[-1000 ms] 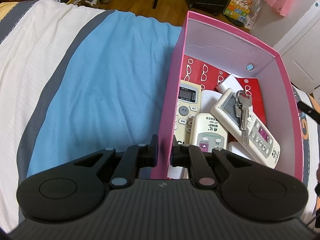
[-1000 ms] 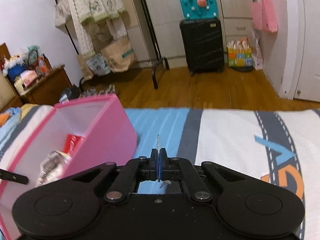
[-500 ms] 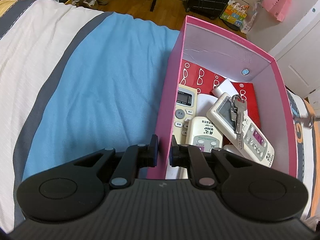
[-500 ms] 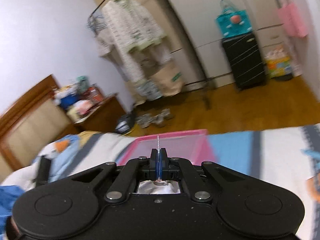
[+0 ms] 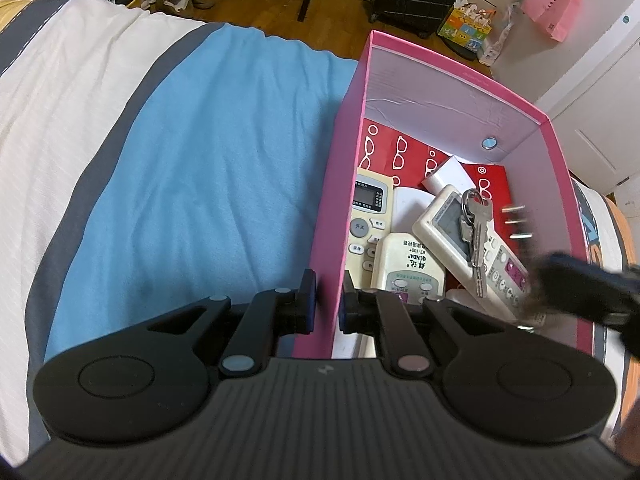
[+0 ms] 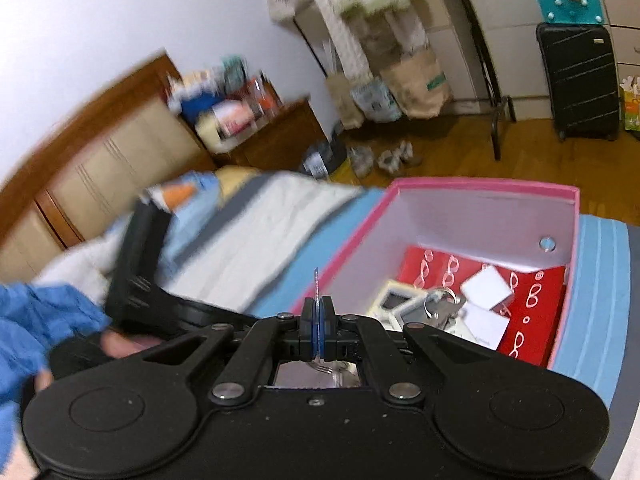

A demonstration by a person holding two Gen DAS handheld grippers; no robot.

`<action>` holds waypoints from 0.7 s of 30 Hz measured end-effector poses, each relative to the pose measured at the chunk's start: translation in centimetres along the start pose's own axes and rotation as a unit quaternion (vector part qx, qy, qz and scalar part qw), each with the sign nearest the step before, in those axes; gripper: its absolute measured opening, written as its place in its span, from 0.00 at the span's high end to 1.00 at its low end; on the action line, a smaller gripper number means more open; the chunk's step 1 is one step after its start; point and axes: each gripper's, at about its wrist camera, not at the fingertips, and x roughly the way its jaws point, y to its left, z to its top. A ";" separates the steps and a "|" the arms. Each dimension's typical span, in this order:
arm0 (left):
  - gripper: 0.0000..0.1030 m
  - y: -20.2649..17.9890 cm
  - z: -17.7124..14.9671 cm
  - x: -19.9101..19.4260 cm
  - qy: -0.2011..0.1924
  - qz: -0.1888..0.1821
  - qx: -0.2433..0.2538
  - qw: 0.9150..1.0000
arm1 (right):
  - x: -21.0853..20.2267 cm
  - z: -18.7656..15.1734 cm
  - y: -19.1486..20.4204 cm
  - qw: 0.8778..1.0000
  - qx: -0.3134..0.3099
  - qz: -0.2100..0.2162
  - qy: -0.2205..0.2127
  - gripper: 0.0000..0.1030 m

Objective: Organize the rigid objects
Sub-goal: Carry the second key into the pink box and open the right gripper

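Note:
A pink box (image 5: pixel 336 216) sits on the bed. It holds several white remotes (image 5: pixel 408 268), a key bunch (image 5: pixel 474 232), white cards and a red glasses-print bag (image 5: pixel 400 148). My left gripper (image 5: pixel 327 300) is shut on the box's left wall near its front corner. My right gripper (image 6: pixel 317 320) is shut on a thin flat metal piece (image 6: pixel 316 284) that sticks up between its pads. It hovers above the box's near edge (image 6: pixel 320 284). It shows blurred at the right of the left wrist view (image 5: pixel 580 288).
The bed cover (image 5: pixel 200 180) is blue, white and grey. A black suitcase (image 6: pixel 576 84), a clothes rack (image 6: pixel 400 40) and a wooden nightstand (image 6: pixel 276 136) stand on the wooden floor beyond. The headboard (image 6: pixel 100 168) is at the left.
My right gripper has swung left and tipped down over the box, still holding the thin piece. It has entered the left wrist view. My left gripper keeps its hold on the wall.

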 end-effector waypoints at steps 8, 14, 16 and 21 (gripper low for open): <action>0.90 0.0 0.0 0.0 0.000 -0.002 0.002 1.000 | 3.7 1.2 0.2 0.999 -0.009 -0.036 0.037 0.97; 0.90 0.2 0.1 0.0 0.000 -0.005 0.000 1.000 | 5.6 1.4 0.0 0.998 0.001 -0.039 0.051 0.96; 0.90 0.2 0.1 0.1 0.000 -0.005 0.000 1.000 | 6.0 1.6 -0.3 0.998 0.024 -0.028 0.050 0.96; 0.90 0.4 0.1 0.1 0.001 -0.011 -0.004 1.000 | 5.6 1.9 -0.8 0.997 0.058 -0.028 0.032 0.91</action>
